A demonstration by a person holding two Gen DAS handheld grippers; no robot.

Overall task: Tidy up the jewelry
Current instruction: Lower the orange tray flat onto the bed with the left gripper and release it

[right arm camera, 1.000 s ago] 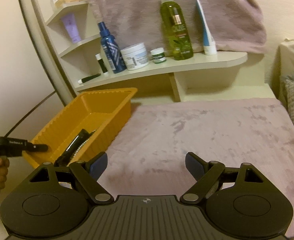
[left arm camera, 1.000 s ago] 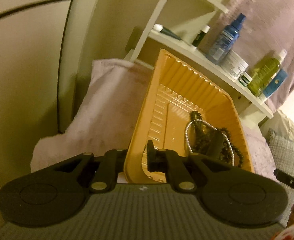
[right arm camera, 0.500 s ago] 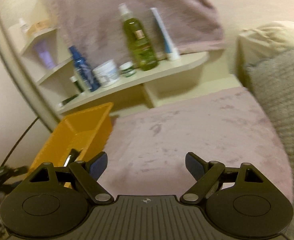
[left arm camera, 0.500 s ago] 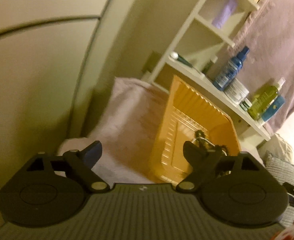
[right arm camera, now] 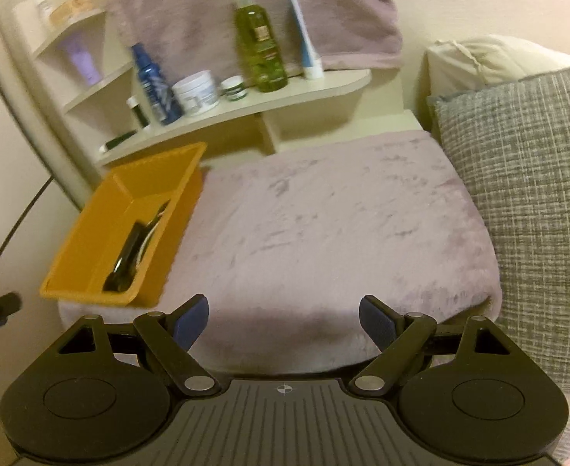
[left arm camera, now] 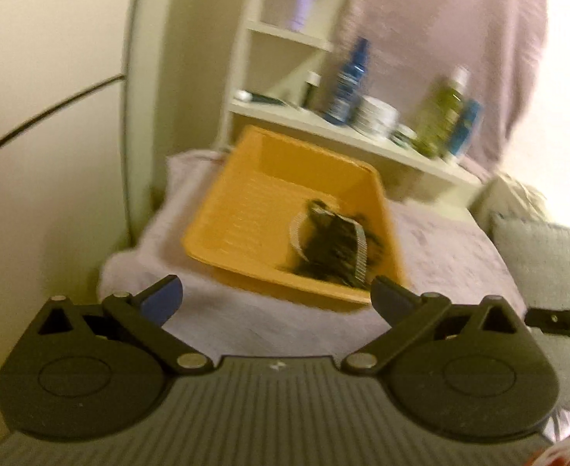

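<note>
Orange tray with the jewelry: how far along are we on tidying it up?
Done: a dark bead strand and a pale chain lie bunched in the orange tray. In hand: nothing; the left tongs have just been opening and are empty, and the right tongs are open and empty. Left: no loose jewelry shows on the pink blanket.

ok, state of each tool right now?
Left tool: open, jaws just opened wide, nothing between them.
Right tool: open, holding nothing.
</note>
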